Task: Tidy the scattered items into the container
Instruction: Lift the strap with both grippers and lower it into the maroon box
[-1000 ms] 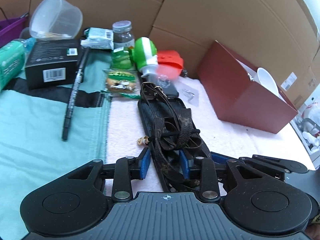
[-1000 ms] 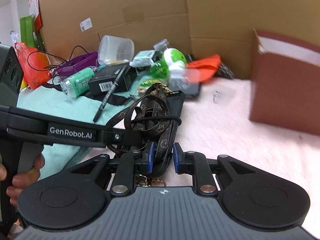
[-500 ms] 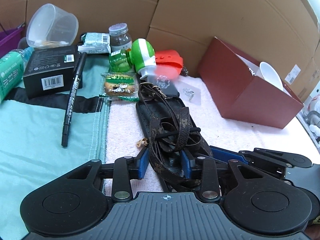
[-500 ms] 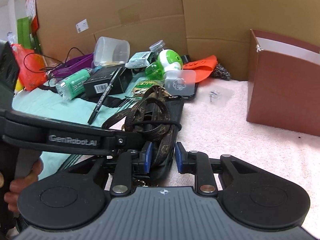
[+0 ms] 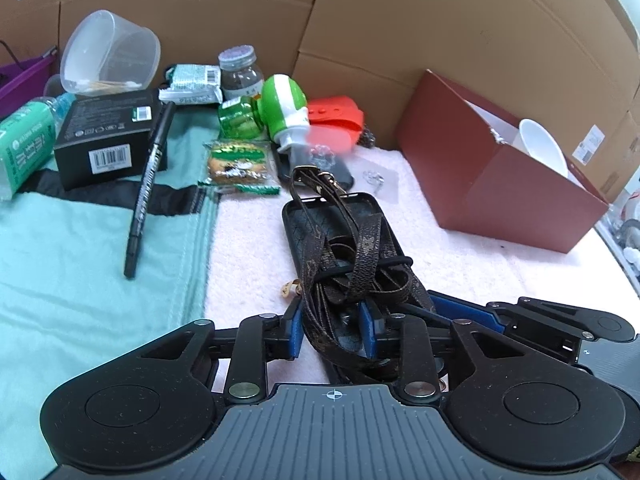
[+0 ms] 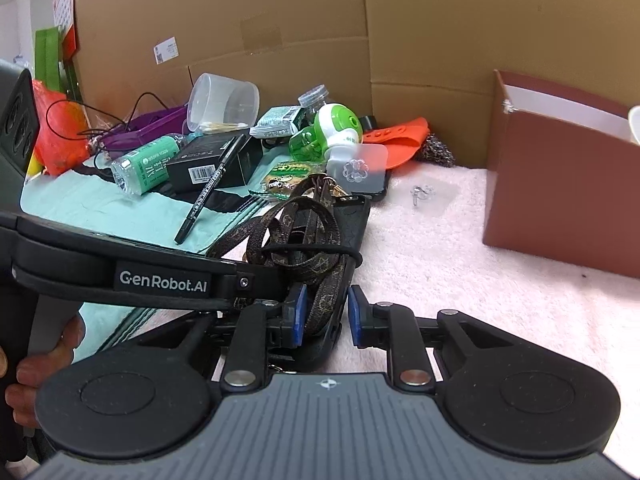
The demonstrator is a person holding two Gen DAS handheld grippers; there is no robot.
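the strap-wrapped phone case (image 5: 340,240) lay on the table with its long axis running straight away from both tongs, its near end between the closing left tongs (image 5: 331,329) and the right tongs (image 6: 324,314), whose grip i cannot tell, the red box (image 5: 500,188) well off to the right.

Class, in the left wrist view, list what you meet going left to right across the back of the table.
Green-labelled bottle → black box → green and white device → orange silicone piece → brown box.
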